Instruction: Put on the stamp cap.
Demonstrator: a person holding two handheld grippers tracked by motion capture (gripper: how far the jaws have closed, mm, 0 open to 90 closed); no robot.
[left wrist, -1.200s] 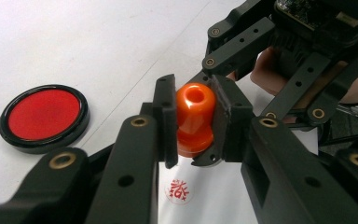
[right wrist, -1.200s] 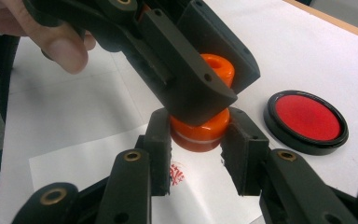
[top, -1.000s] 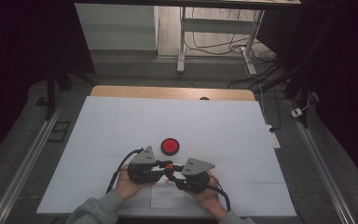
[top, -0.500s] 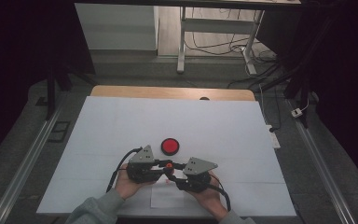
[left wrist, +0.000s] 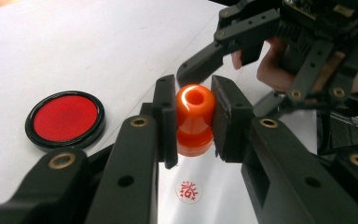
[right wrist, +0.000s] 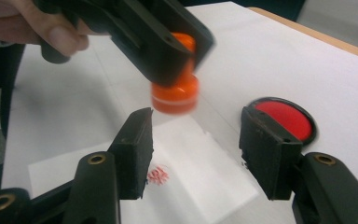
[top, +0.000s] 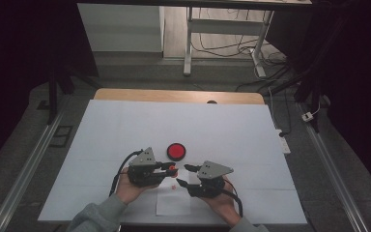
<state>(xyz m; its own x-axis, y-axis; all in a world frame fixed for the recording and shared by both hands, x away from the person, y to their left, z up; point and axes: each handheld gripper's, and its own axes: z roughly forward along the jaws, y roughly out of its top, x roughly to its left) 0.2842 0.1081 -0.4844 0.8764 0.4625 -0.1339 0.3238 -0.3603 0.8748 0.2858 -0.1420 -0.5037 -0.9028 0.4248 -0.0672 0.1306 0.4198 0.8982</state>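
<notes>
The left gripper [left wrist: 195,116] is clamped on a glossy orange round-topped stamp [left wrist: 195,119], held above a red seal print [left wrist: 189,191] on a small white paper sheet [right wrist: 200,182]. The right gripper [right wrist: 196,149] has its jaws spread apart, empty. A round red ink pad in a black rim [top: 176,151] lies at twelve o'clock of the stamp.

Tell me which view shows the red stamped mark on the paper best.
Left gripper view: the round red stamped mark is sharp, unblocked, below the orange plastic stamp. Right gripper view shows it blurred, partly behind a jaw. High view shows a tiny red dot.
</notes>
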